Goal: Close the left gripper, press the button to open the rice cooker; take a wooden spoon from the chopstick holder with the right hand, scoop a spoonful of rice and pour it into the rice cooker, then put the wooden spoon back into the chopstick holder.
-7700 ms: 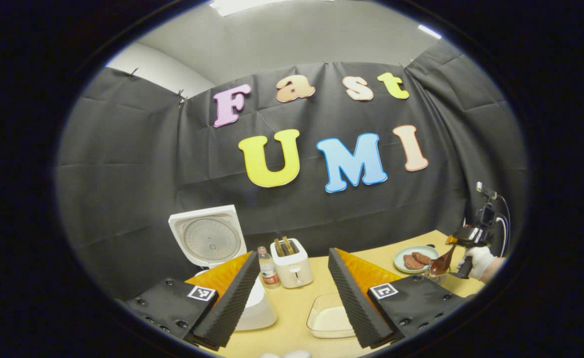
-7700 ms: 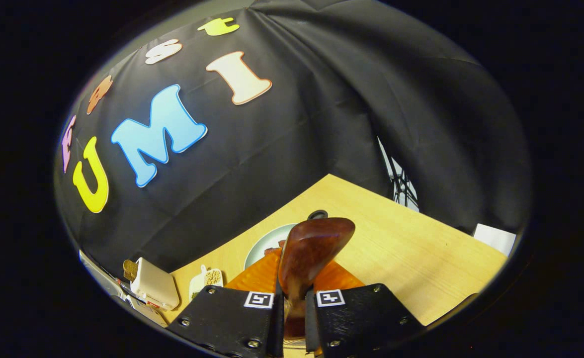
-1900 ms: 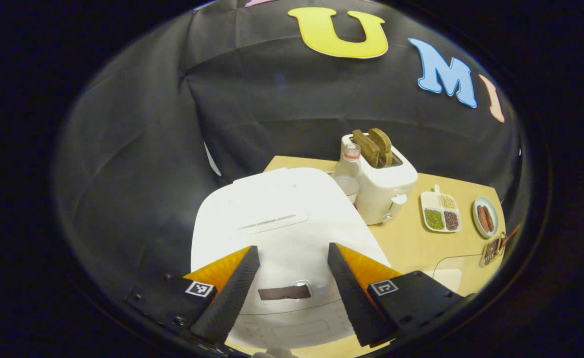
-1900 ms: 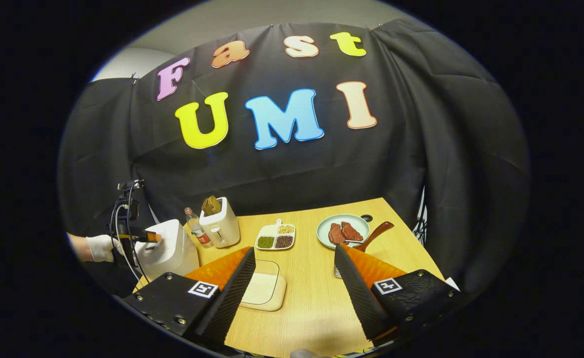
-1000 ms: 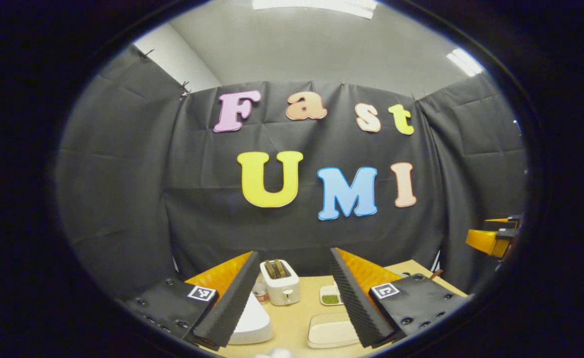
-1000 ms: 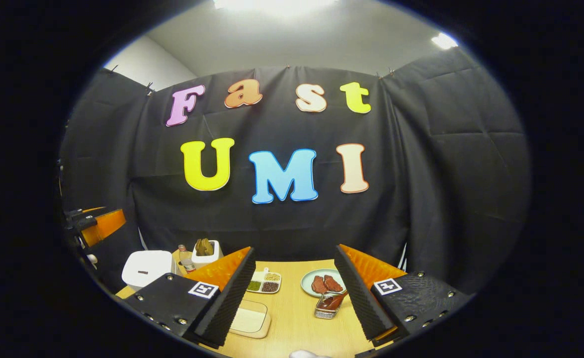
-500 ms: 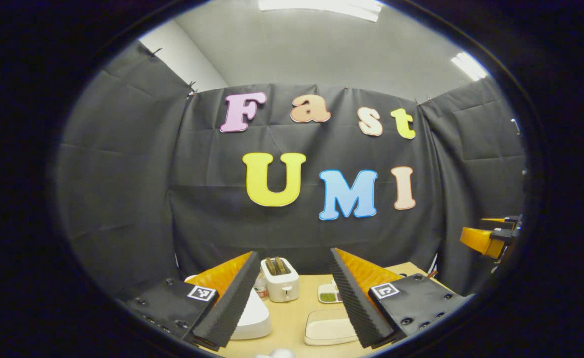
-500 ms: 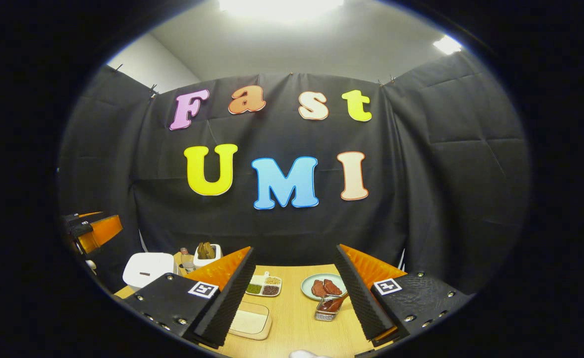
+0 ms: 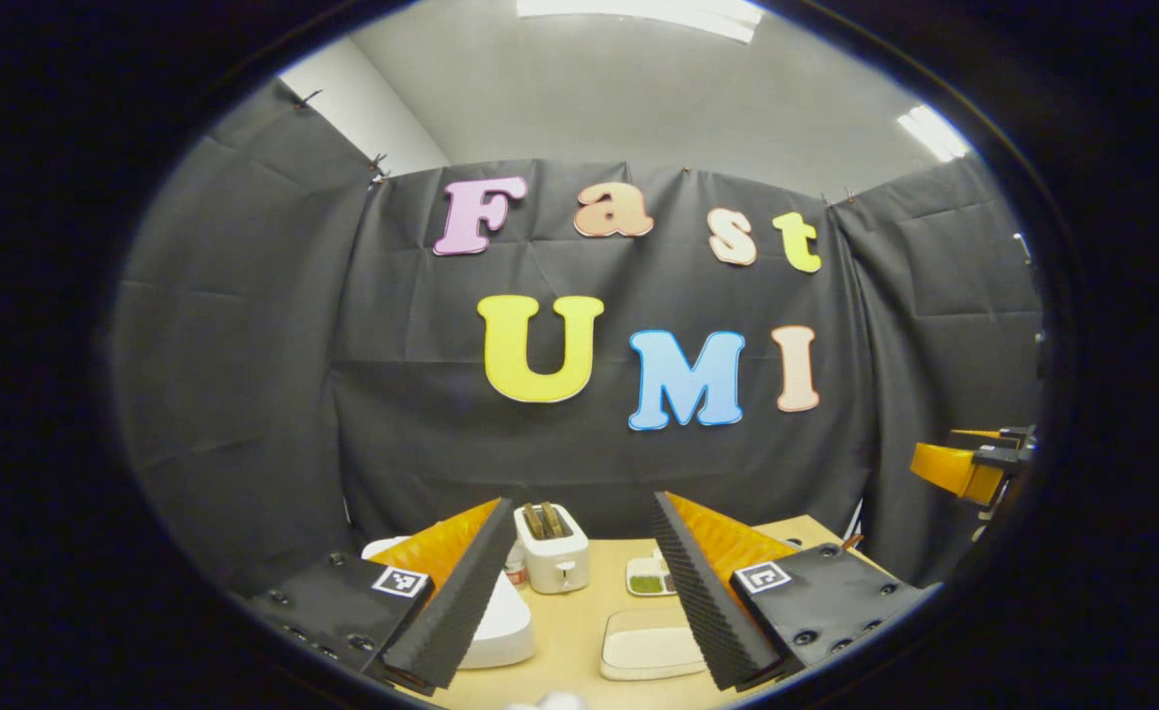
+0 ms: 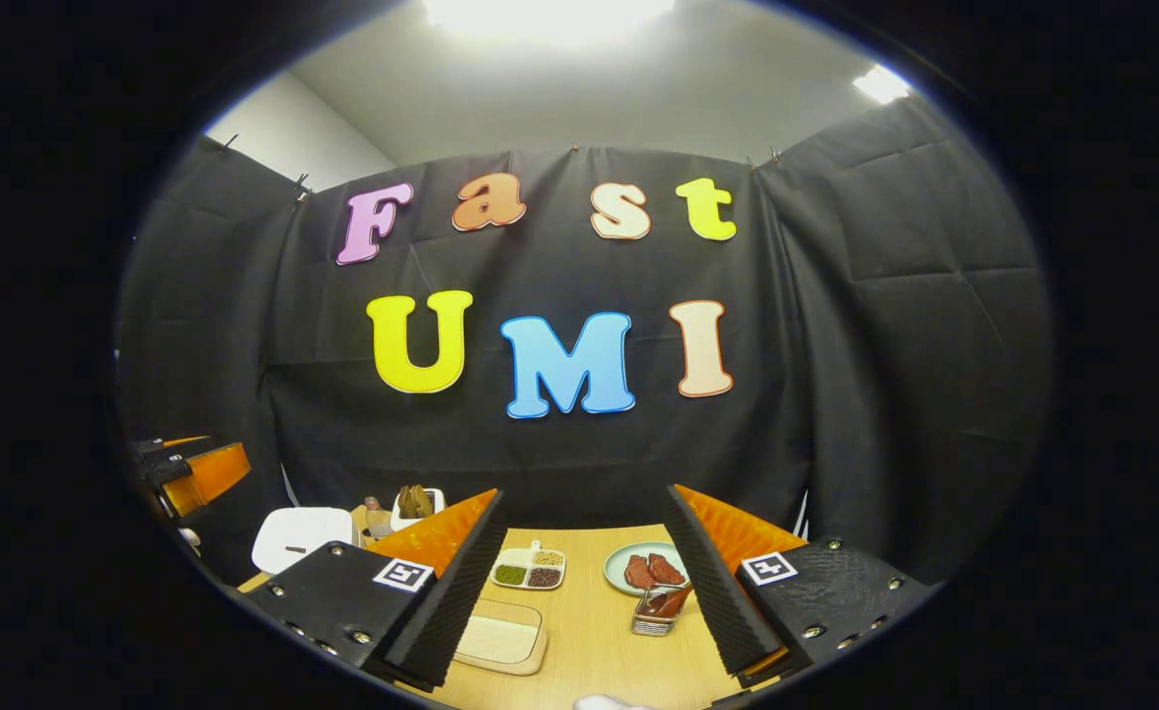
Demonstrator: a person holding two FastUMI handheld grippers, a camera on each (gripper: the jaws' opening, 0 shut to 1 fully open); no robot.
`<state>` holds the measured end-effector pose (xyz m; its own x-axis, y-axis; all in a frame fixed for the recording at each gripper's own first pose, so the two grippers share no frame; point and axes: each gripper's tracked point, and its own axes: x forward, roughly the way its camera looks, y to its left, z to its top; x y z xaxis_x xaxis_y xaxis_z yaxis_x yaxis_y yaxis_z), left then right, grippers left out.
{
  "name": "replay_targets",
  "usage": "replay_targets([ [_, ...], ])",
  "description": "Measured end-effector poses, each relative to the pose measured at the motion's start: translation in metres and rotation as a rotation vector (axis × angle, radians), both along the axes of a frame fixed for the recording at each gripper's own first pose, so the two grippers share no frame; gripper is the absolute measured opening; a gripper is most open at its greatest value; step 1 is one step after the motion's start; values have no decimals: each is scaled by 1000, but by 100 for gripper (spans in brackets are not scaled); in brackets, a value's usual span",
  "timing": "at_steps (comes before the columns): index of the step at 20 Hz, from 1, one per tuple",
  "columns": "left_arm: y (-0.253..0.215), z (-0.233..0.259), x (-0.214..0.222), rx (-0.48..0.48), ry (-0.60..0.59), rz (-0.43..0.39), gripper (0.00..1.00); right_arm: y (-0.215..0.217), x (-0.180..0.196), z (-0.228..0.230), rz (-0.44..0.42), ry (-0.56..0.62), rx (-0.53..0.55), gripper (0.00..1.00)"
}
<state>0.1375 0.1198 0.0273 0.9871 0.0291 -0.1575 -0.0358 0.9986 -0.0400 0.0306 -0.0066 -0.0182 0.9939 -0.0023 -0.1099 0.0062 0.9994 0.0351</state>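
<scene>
Both tongs are held up above the pale wooden desk (image 10: 599, 641), fingers spread wide and grasping nothing. Past the left tongs (image 9: 579, 582), the closed white rice cooker (image 9: 500, 626) lies behind the left finger, a white toaster (image 9: 554, 552) sits between the fingers, and a shallow tray of white rice (image 9: 650, 649) lies just inside the right finger. Ahead of the right tongs (image 10: 587, 577), the brown wooden spoon (image 10: 666, 601) rests in the small wire chopstick holder (image 10: 653, 618) beside the right finger, near a round plate of meat (image 10: 643, 565).
</scene>
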Motion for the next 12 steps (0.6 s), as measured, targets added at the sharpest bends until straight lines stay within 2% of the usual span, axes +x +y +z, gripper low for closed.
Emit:
replay_targets([
  [12,-2,4,5,-1,-7,-7,97,1,1,7,-7,-22,-16,98],
])
